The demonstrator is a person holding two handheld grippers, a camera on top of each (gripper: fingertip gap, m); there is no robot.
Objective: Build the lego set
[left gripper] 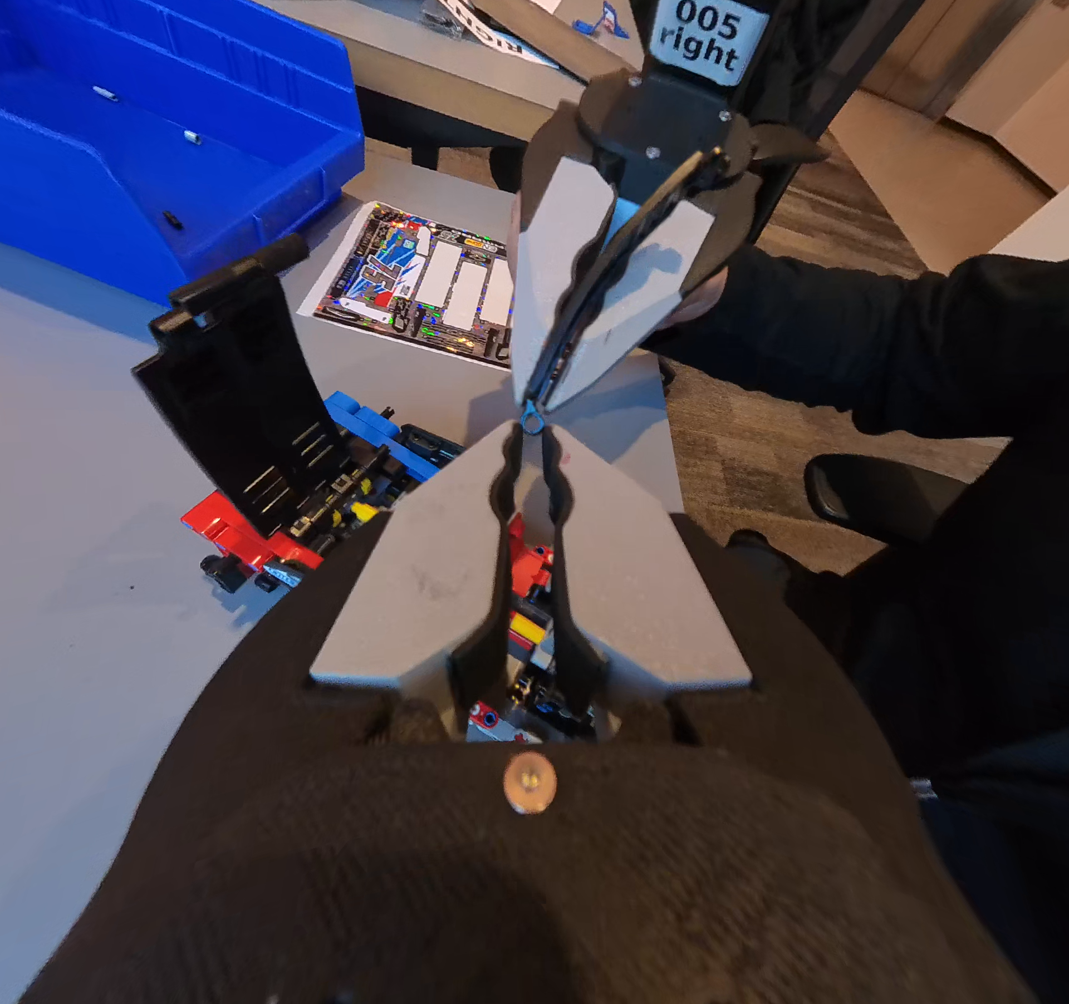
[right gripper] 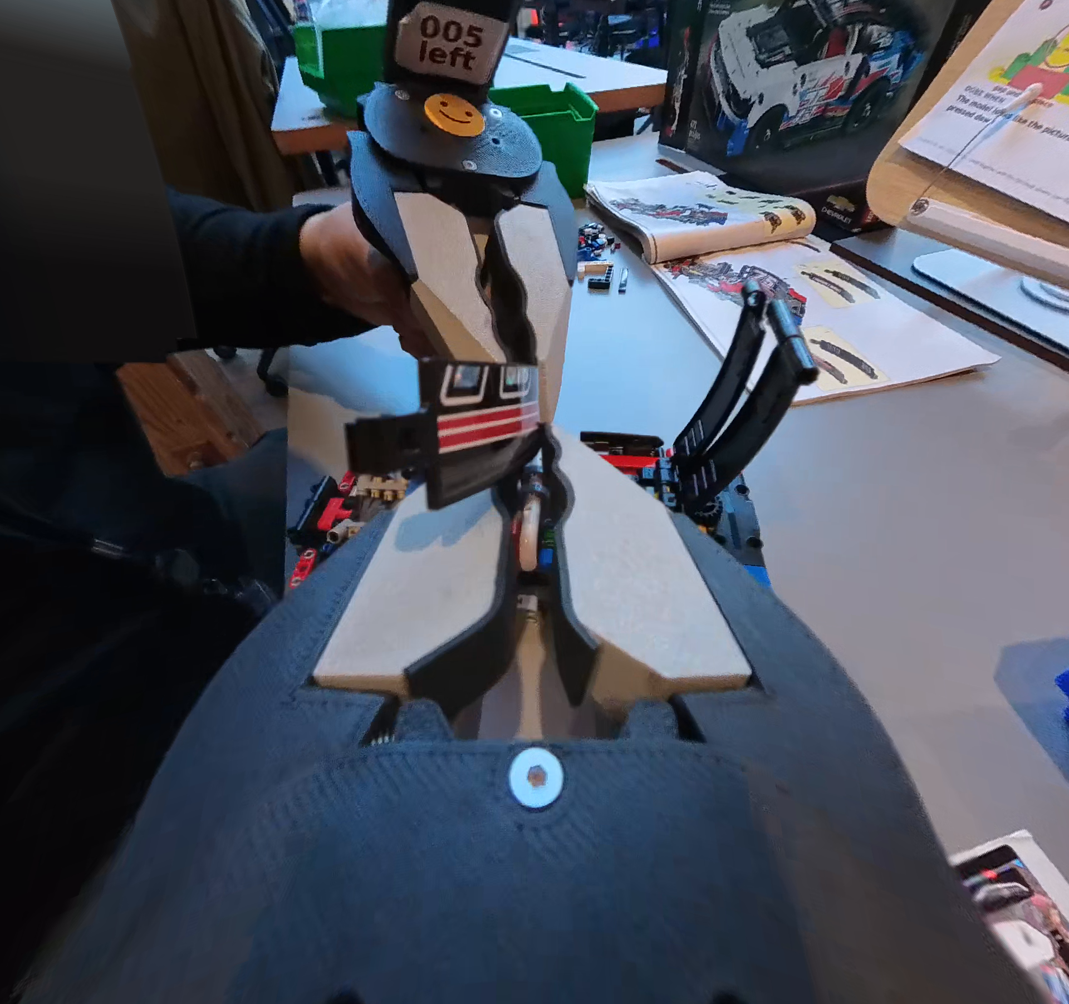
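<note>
While you hold both tools up over the part-built car [left gripper: 324,490] on the grey table [left gripper: 87,513], the black panel [right gripper: 480,433] with red and white stripes hangs in mid-air so its small blue pin [left gripper: 531,420] can be reached. Your right gripper [left gripper: 535,398] is clenched on that panel, edge-on. Your left gripper [left gripper: 529,437] is nearly closed, tips at the pin; whether it truly grips it, you cannot tell from here
</note>
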